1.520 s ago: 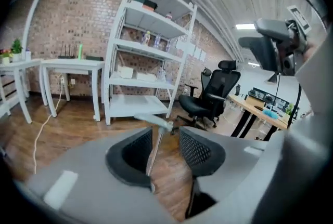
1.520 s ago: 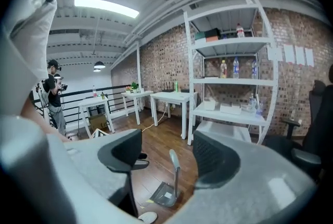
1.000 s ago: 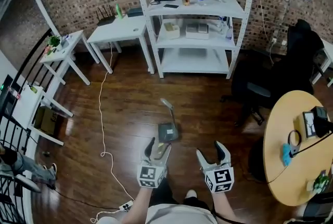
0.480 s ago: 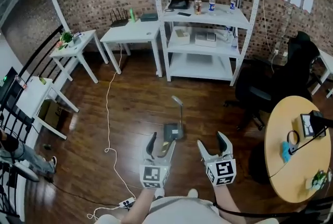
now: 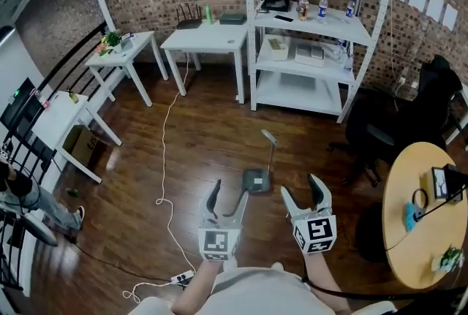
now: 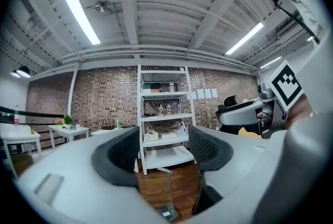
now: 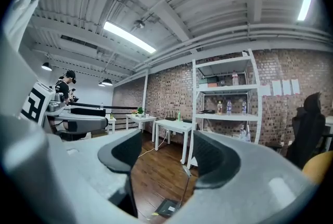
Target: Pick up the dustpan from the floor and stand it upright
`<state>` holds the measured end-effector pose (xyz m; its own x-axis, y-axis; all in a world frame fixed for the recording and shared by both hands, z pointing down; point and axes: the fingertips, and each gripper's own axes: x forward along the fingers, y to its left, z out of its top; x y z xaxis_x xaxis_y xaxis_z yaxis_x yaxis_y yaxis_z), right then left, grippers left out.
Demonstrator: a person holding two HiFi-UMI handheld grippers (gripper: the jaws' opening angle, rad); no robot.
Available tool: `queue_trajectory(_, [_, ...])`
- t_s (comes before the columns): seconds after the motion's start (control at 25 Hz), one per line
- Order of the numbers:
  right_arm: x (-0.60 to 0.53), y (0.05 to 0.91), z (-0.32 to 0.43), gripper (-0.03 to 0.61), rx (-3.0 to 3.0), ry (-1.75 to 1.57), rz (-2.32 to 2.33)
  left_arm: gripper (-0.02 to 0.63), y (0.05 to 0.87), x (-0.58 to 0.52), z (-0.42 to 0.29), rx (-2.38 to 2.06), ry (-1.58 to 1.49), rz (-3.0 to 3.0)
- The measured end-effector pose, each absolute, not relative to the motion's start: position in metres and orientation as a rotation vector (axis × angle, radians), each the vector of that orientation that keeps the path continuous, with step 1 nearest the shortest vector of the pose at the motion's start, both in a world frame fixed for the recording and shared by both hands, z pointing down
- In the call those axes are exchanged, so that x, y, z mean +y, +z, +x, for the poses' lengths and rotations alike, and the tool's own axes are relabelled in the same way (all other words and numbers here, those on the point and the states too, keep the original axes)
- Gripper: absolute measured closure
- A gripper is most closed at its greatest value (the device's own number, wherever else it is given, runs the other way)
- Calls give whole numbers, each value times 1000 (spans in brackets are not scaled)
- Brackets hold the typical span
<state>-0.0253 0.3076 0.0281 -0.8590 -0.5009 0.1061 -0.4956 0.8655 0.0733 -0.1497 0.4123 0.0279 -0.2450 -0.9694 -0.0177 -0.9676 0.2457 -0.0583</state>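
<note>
The grey dustpan [image 5: 257, 180] stands upright on the wooden floor, its long handle [image 5: 270, 149] rising from the pan. No gripper touches it. My left gripper [image 5: 227, 195] hovers just in front and left of it, open, its jaws closing slightly with nothing between them. My right gripper [image 5: 301, 192] is held just in front and right of it, also open and empty. In the left gripper view the dustpan [image 6: 167, 211] shows low between the open jaws of the left gripper [image 6: 164, 153]. The right gripper view shows the dustpan [image 7: 167, 208] below that gripper [image 7: 164, 158].
A white shelving unit [image 5: 314, 36] with bottles stands behind the dustpan. Two white tables [image 5: 208, 39] [image 5: 121, 50] stand at the back left. A white cable [image 5: 167, 160] runs across the floor to a power strip [image 5: 183, 277]. A black chair [image 5: 395, 131] and a round wooden table [image 5: 424, 218] are on the right.
Both grippers have risen and drawn back from the dustpan, which stays standing. The head view has lifted and swung left, so the shelf and tables sit further right.
</note>
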Motion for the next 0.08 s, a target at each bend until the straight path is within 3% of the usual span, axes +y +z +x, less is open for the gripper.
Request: queue_trajectory(0.08, [310,24,-32,284,-2925,-84,784,314,24,417,-159,2434,-53,-1871])
